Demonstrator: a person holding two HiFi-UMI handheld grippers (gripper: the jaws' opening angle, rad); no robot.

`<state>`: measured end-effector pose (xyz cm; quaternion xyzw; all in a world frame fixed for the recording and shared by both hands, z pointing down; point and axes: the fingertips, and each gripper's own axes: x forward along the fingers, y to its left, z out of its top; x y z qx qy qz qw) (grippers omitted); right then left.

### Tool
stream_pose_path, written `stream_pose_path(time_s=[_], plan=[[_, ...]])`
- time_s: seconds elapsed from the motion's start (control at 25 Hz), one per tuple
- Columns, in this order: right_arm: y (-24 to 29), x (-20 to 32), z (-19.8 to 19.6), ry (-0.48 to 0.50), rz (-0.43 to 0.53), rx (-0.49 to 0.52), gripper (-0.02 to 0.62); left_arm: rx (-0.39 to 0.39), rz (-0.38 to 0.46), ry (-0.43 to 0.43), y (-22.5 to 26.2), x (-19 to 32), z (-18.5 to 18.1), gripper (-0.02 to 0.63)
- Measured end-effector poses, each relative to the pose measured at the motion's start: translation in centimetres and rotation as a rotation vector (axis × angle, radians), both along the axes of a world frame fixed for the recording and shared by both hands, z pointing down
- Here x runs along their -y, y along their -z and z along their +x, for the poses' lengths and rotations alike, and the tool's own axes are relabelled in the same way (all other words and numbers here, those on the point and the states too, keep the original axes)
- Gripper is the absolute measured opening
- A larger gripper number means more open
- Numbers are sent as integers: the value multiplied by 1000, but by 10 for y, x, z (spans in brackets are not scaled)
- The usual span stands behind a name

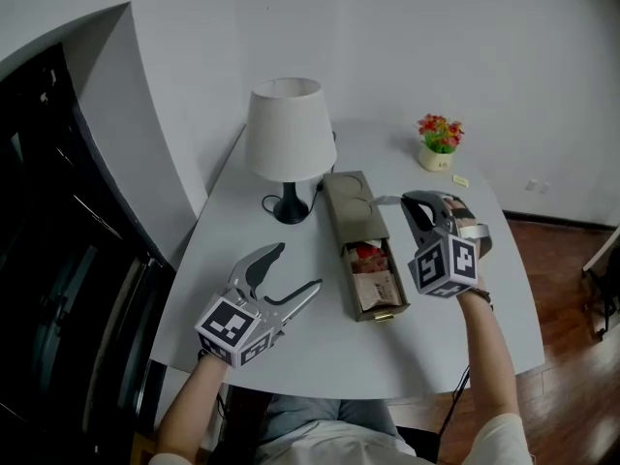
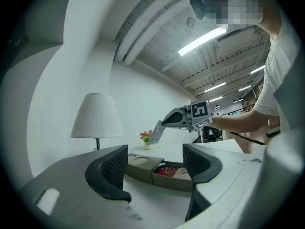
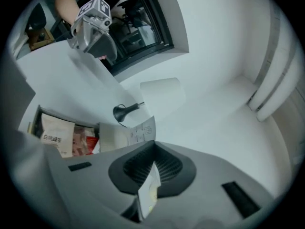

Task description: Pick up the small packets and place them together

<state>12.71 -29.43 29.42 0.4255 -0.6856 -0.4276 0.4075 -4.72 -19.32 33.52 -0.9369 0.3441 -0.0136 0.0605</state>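
An olive drawer box [image 1: 346, 200] lies mid-table with its drawer pulled out toward me. Inside the drawer lie a red packet [image 1: 366, 253] and a pale brown packet [image 1: 377, 288]. My right gripper [image 1: 411, 204] hovers just right of the box, shut on a thin grey-white packet [image 1: 387, 201] that sticks out to the left. The right gripper view shows that packet [image 3: 143, 130] pinched edge-on between the pads. My left gripper [image 1: 294, 272] stands open and holds nothing, low over the table left of the drawer. From the left gripper view the box [image 2: 143, 166] is straight ahead.
A white-shaded lamp [image 1: 284, 129] with a black base and cord stands behind the box's left. A small pot of flowers [image 1: 439, 141] and a yellow note [image 1: 460, 180] sit at the back right. A dark window [image 1: 58, 260] runs along the left; the table's front edge is near my body.
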Motion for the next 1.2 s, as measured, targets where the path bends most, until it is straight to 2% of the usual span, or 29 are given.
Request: stream_pose_path(time_s=[0.24,0.48,0.72,0.84,1.04,1.2], plan=[[-6,74,-5,-38,42,36,11,2,-23,15,-4,23,-12,351],[-56,130,-30,-6,-36,6,11,-6,-53,38,-9,48,-20,351],[-109,129,-63,127,-195,-61,9,-5,-55,48,-8,58,-23,351],[-124,127,-67,143,-266,-60,9,-5,-59,51,-9,57,-21,351],[-120,128,-69,128,-315,86,38,-2,-59,54,-8,51,-18,351],[-121,129,-66,103,-334,111,44,-9,-56,61,-5,48,-21,351]])
